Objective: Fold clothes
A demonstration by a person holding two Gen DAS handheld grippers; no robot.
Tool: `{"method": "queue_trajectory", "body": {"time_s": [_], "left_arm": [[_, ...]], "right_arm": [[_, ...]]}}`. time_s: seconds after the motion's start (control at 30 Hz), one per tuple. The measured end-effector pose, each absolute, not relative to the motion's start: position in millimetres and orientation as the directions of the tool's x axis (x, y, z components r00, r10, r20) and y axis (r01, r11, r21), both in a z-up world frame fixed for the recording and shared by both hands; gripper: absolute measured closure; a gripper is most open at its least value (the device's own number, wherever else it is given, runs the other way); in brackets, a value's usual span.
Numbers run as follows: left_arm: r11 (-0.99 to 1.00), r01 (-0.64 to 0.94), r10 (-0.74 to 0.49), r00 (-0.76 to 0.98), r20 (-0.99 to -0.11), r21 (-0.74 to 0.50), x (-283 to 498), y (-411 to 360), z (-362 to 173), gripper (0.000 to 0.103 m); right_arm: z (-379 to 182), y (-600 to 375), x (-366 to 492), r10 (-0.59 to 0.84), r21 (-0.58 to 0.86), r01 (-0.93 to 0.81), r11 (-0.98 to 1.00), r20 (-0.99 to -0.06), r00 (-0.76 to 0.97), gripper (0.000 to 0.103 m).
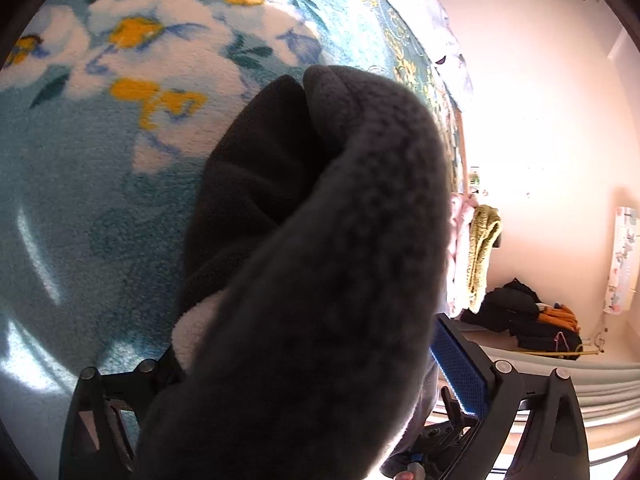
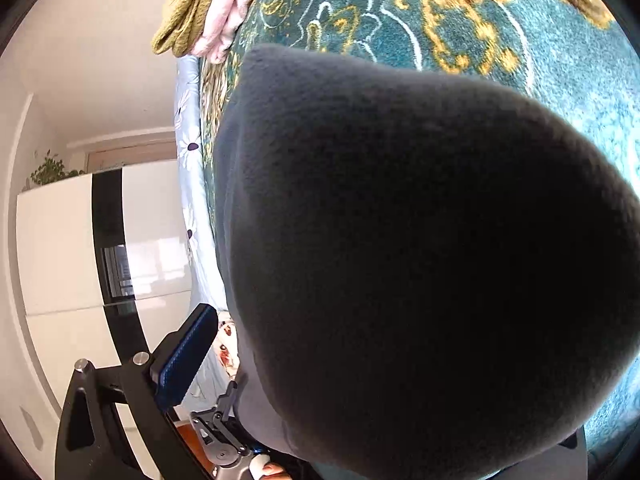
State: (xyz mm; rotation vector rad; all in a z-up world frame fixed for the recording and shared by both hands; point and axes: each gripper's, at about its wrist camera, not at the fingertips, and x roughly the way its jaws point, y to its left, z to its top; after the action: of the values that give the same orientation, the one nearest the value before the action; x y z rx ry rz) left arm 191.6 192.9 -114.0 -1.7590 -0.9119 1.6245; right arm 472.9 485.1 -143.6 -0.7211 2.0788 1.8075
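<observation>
A dark grey fleece garment fills most of both wrist views, draped over the tongs and hanging in front of the lenses above a teal floral blanket spread on what looks like a bed. In the left view the left tongs have one blue-padded finger showing beside the cloth while the other is buried under it. The fleece runs straight between them, so they appear clenched on it, though the contact itself is hidden. The right tongs show the same picture: one blue pad clear at the left, the garment bulging over the rest, so a grasp is likely but I cannot tell for certain.

As for progress, the fleece seems lifted off the blanket at both ends, bunched and not yet laid flat, so this piece looks barely begun: it needs spreading, then folding. A pile of dark and orange clothes lies on the floor by the far wall (whether sorted or waiting is unclear), and an olive knit with a pink cloth hangs over the bed's edge.
</observation>
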Motion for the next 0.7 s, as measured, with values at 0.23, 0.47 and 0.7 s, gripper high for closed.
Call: {"method": "queue_trajectory", "body": {"time_s": [0.23, 0.47, 0.7], "left_arm": [[-0.656, 0.146, 0.750, 0.015, -0.661, -0.741, 200, 189, -113, 0.033], [-0.739, 0.046, 0.672, -0.012, -0.740, -0.672, 209, 206, -86, 0.054], [-0.745, -0.203, 0.658, -0.067, -0.750, -0.635, 216, 236, -12, 0.063]], "right_arm": [[-146, 480, 486, -0.184, 0.796, -0.601, 0.068, -0.583, -0.792, 0.024], [-127, 474, 492, -0.188, 0.762, -0.647, -0.027, -0.640, -0.745, 0.046], [-89, 467, 503, -0.169, 0.769, -0.627, -0.125, -0.639, -0.750, 0.060]]}}
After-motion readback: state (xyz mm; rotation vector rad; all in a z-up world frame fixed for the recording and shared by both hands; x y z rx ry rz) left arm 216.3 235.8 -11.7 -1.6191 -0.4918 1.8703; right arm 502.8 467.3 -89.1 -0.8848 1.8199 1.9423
